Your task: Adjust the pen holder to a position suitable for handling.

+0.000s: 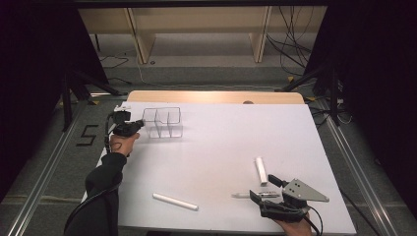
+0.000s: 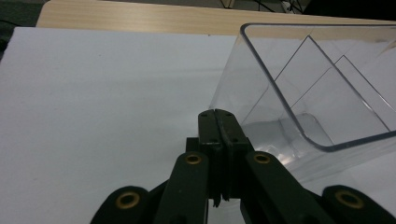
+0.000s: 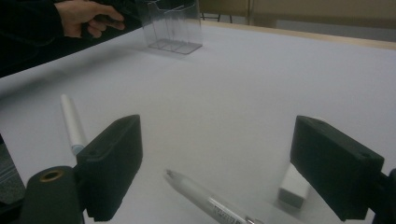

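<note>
A clear plastic organizer [image 1: 162, 123] with several compartments stands at the table's far left. My left gripper [image 1: 134, 126] is shut, and its tips rest against the organizer's left wall. In the left gripper view the left gripper [image 2: 217, 114] meets the lower corner of the organizer [image 2: 299, 93]; I see no wall between the jaws. At the near right my right gripper [image 1: 264, 188] stands open around a thin white pen [image 1: 243, 195]. In the right gripper view the pen [image 3: 205, 201] lies on the table between the wide-open pads of the right gripper [image 3: 224, 168].
One white tube [image 1: 260, 169] lies just beyond the right gripper, and its end [image 3: 294, 189] shows by the right pad. A second white tube [image 1: 175, 201] lies near the front edge, left of centre. The white table top [image 1: 221, 142] is bare in the middle.
</note>
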A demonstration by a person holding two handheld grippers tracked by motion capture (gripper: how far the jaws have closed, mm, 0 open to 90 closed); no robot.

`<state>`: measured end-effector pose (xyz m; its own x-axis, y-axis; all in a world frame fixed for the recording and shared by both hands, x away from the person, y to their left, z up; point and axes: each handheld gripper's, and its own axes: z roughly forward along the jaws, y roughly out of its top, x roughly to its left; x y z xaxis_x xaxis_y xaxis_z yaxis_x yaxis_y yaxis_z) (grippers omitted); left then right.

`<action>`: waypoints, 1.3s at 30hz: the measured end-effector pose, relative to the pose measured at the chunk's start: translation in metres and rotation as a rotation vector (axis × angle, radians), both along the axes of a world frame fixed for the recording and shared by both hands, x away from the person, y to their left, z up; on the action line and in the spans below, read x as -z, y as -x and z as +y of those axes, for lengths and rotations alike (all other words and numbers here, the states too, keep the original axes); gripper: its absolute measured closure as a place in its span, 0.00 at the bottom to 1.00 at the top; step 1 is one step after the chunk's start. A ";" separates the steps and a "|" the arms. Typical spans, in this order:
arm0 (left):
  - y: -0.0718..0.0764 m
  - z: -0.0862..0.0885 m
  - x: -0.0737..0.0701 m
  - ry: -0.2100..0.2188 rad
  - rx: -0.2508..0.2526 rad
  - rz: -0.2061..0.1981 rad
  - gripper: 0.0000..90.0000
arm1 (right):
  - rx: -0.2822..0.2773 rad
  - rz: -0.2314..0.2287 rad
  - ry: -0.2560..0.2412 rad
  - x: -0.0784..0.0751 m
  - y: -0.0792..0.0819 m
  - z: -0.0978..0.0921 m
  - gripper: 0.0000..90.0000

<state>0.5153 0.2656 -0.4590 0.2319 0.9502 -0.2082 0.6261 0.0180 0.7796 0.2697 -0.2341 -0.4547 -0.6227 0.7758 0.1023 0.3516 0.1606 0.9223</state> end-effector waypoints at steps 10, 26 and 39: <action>-0.004 -0.023 0.000 -0.014 0.039 -0.003 0.99 | -0.001 -0.002 0.001 -0.001 0.000 -0.001 0.20; -0.011 -0.049 0.001 0.003 0.041 -0.014 0.99 | -0.006 0.000 0.000 0.000 0.000 -0.002 0.20; -0.020 -0.080 0.000 0.012 0.067 -0.014 0.99 | -0.010 0.000 -0.001 -0.001 0.001 -0.002 0.20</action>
